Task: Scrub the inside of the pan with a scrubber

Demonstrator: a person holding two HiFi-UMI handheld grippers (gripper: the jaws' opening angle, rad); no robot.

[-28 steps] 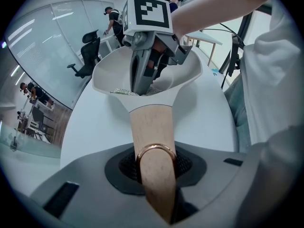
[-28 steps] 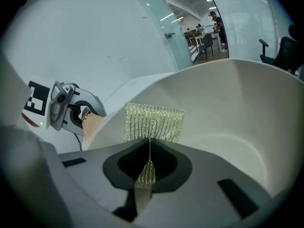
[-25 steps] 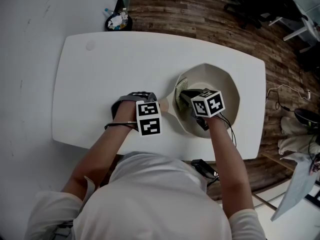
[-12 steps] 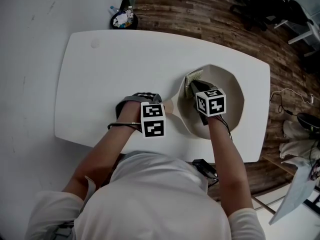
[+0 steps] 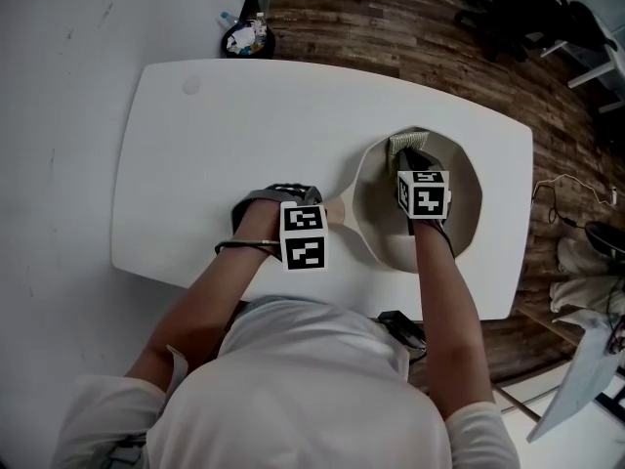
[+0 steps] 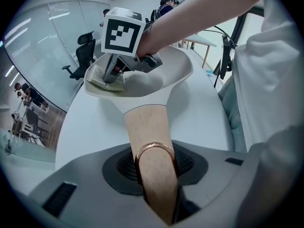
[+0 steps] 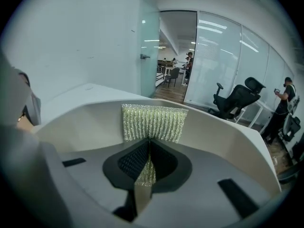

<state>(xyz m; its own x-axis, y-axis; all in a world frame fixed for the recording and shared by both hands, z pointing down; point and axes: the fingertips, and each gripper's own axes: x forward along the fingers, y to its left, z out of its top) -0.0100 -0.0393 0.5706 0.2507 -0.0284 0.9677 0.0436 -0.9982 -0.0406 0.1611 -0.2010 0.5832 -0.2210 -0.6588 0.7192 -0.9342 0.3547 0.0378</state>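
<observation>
Pan (image 5: pixel 467 199) sits on the right half of the white table (image 5: pixel 215 135), near the person's edge. It is cream-coloured with a deep bowl.

Long axis runs across the table in the head view. The bowl is on the right, and the wooden handle (image 5: pixel 335 212) points left toward the left gripper (image 6: pixel 156 169). In the left gripper view the handle (image 6: pixel 146 127) runs straight away from the camera and widens into the bowl. A copper ring (image 6: pixel 154 147) loops over the handle's near end, just at the jaws.

Left gripper points steeply down over the handle end. The handle stands between the jaws with a pad against each side, so it is gripped. The jaws have just been opening a little, and the handle is between them.

Right gripper (image 7: pixel 146 169) reaches into the bowl from the person's side and points away toward the far wall. Its marker cube (image 5: pixel 423 193) sits above the middle of the pan. The jaws are nearly together, pinching the lower fold of the scrubber (image 7: pixel 153 122).

Scrubber is a yellow-green glittery mesh pad. It spreads flat against the pan's far inner wall (image 7: pixel 85 122), and its top edge lies just below the rim. In the head view the scrubber (image 5: pixel 405 145) shows at the far rim, in line with the right gripper. Its ribs run up the wall and its broad side runs along the rim.
</observation>
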